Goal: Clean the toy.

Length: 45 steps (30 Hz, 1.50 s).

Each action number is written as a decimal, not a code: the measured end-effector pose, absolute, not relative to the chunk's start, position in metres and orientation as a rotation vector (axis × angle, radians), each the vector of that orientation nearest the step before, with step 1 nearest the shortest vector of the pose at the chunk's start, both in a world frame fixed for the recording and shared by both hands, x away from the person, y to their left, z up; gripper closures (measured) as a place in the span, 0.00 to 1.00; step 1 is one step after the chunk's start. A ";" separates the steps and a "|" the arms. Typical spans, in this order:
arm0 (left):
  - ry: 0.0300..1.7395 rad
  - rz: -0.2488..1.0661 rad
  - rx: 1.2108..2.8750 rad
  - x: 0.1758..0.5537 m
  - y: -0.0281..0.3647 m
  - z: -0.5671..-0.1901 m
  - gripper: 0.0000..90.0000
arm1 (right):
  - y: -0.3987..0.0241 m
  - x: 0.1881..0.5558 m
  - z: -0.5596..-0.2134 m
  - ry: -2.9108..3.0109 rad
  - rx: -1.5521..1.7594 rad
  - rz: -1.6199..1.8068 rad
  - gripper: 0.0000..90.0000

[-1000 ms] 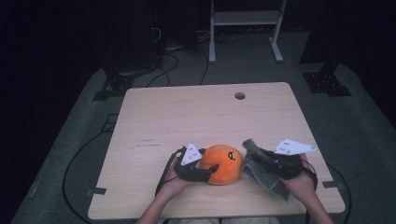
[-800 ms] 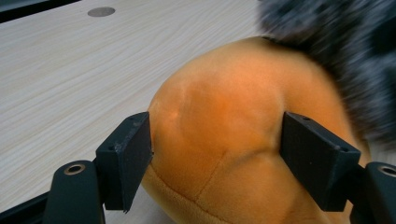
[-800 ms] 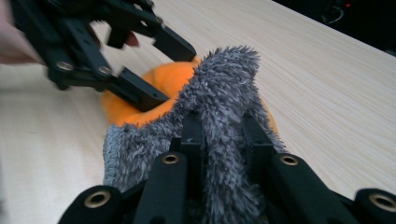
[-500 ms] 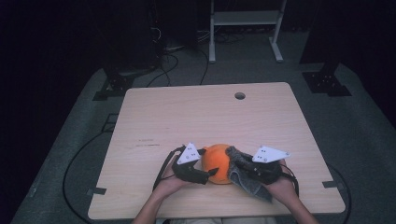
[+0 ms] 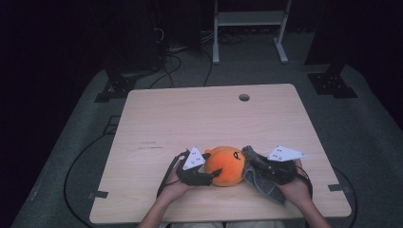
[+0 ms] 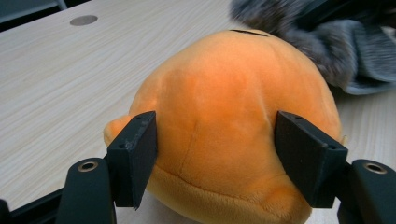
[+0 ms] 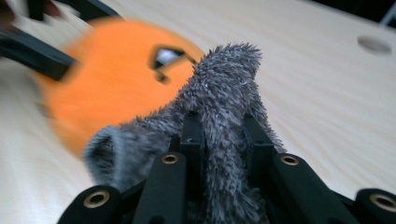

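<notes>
Here the orange plush toy [image 5: 227, 165] sits near the front edge of the table [image 5: 209, 114]. The left gripper [image 6: 215, 154], level at the toy's left, has just been closing and pinches it. The right gripper [image 7: 222, 140], at its right, clamps a grey fuzzy sock [image 7: 224, 88]. Judging by this, dressing is underway; next, the sock must open over the toy.

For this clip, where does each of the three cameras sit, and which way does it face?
High view: above the person's side, looking forward and down on the wooden table; both forearms and hands enter from the bottom, left gripper at left.
Left gripper view: rides on the left gripper, looking along its jaws, which have just been closing on the orange plush toy.
Right gripper view: rides on the right gripper, whose jaws pinch a grey fuzzy sock.
Shared: all three show the toy, the sock and the table's hole.
</notes>
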State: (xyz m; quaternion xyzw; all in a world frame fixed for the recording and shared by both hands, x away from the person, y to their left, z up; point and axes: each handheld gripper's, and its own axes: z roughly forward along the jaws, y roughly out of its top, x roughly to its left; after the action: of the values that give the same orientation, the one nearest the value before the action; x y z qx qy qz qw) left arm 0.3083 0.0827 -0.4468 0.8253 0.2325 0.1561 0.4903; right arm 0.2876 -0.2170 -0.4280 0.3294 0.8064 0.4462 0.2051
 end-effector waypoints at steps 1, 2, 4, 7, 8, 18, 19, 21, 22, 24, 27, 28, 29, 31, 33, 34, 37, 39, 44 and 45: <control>0.580 0.384 2.000 0.310 0.081 -0.447 0.35 | -0.208 0.278 -0.420 2.246 0.849 1.307 0.82; 0.580 0.384 2.000 0.310 0.081 -0.447 0.35 | -0.201 0.274 -0.417 2.256 0.811 1.324 0.82; 0.598 0.391 2.002 0.310 0.079 -0.447 0.35 | -0.185 0.267 -0.416 2.292 0.737 1.312 0.82; 0.605 0.387 2.005 0.309 0.081 -0.447 0.35 | -0.172 0.267 -0.424 2.322 0.675 1.242 0.82; 0.605 0.387 2.005 0.309 0.081 -0.447 0.35 | -0.172 0.267 -0.424 2.322 0.675 1.242 0.82; 0.618 0.388 1.993 0.309 0.079 -0.448 0.34 | -0.199 0.271 -0.422 2.251 0.807 1.229 0.82; 0.615 0.392 1.991 0.310 0.078 -0.448 0.34 | -0.194 0.267 -0.419 2.254 0.777 1.252 0.82; 0.614 0.390 1.992 0.310 0.077 -0.448 0.34 | -0.181 0.260 -0.414 2.280 0.711 1.286 0.82; 0.614 0.390 1.992 0.310 0.077 -0.448 0.34 | -0.181 0.260 -0.414 2.280 0.711 1.286 0.82; 0.606 0.391 2.002 0.308 0.079 -0.448 0.34 | -0.169 0.261 -0.418 2.309 0.648 1.219 0.82; 0.602 0.394 2.001 0.306 0.080 -0.448 0.34 | -0.179 0.271 -0.425 2.309 0.698 1.218 0.82; 0.596 0.396 2.004 0.306 0.080 -0.448 0.34 | -0.184 0.273 -0.425 2.298 0.722 1.204 0.82; 0.597 0.395 2.003 0.306 0.079 -0.448 0.34 | -0.190 0.275 -0.426 2.286 0.757 1.193 0.82; 0.598 0.394 2.004 0.306 0.079 -0.448 0.33 | -0.200 0.280 -0.425 2.256 0.848 1.171 0.82; 0.591 0.399 2.007 0.306 0.079 -0.448 0.33 | -0.206 0.283 -0.422 2.232 0.895 1.198 0.82; 0.588 0.400 2.008 0.305 0.079 -0.448 0.33 | -0.206 0.282 -0.418 2.226 0.896 1.250 0.82; 0.581 0.399 2.008 0.304 0.079 -0.449 0.33 | -0.194 0.277 -0.413 2.258 0.817 1.331 0.82; 0.578 0.395 2.010 0.304 0.080 -0.450 0.33 | -0.185 0.276 -0.419 2.288 0.779 1.271 0.81; 0.577 0.406 2.002 0.302 0.077 -0.450 0.33 | -0.200 0.293 -0.429 2.300 0.895 1.211 0.81; 0.577 0.411 2.004 0.301 0.076 -0.450 0.33 | -0.205 0.297 -0.431 2.301 0.934 1.178 0.81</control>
State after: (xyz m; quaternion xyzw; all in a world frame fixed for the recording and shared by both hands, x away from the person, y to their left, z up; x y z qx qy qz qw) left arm 0.3010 0.0762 -0.4499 0.8236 0.2371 0.1691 0.4866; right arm 0.2965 -0.2045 -0.4306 0.3333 0.8209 0.4205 0.1953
